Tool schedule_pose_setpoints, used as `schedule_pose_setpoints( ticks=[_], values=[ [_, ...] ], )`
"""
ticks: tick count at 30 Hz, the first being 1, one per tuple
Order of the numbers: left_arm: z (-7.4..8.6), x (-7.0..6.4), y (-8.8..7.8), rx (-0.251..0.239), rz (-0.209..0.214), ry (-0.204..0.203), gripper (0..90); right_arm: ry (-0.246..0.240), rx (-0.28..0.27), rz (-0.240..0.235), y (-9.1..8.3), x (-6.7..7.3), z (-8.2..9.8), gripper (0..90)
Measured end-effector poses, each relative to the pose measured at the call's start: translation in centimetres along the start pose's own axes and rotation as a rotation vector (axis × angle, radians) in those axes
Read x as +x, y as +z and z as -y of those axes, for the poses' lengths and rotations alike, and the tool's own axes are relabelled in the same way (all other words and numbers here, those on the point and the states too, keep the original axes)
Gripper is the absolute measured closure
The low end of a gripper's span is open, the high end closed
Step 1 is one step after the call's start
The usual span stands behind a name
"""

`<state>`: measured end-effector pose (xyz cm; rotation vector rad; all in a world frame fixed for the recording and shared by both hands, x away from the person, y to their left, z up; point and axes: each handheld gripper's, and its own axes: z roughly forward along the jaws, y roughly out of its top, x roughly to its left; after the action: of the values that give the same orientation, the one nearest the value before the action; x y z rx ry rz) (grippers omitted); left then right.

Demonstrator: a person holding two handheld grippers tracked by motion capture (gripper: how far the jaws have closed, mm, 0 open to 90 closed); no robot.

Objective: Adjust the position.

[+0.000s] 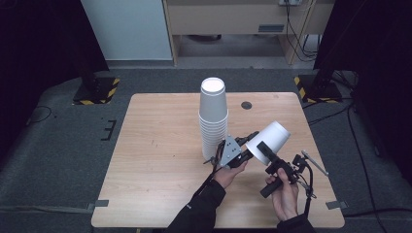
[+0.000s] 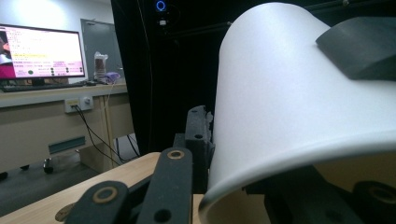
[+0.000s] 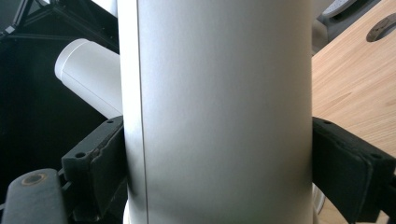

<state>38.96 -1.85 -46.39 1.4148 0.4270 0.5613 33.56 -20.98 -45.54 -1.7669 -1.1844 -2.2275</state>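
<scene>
Clearly, a white paper cup (image 1: 268, 141) is held in the air above the table's (image 1: 160, 145) right half, near its front edge, tilted with its closed base up and away. Its wall is pinched between the jaws of the right gripper (image 1: 272, 158), one pad (image 3: 95, 161) pressed on each side. The left gripper (image 1: 241, 154) is set at the cup's open rim; whether its jaws are closed on the rim cannot be told. Just left, a tall stack of cups (image 1: 213, 119) stands upside down.
</scene>
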Motion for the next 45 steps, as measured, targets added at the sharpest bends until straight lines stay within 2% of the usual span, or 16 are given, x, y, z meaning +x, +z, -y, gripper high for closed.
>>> schedule_pose_setpoints(
  ticks=[3,17,30,45],
  values=[
    [0.0,0.1,-0.1,0.000,0.002,-0.006,80.9,-0.002,0.000,0.000,0.0,0.0,0.0,11.9],
    [0.0,0.2,-0.3,0.007,0.001,-0.007,84.5,-0.021,0.012,0.004,0.2,-0.2,-0.3,11.1],
    [0.0,0.0,-0.7,0.023,0.045,0.009,84.6,-0.036,-0.007,0.006,0.1,-0.5,-1.1,13.1],
    [-0.3,0.0,-1.6,0.044,0.063,0.023,84.6,-0.046,-0.032,0.014,0.0,-0.8,-1.9,13.3]
  ],
)
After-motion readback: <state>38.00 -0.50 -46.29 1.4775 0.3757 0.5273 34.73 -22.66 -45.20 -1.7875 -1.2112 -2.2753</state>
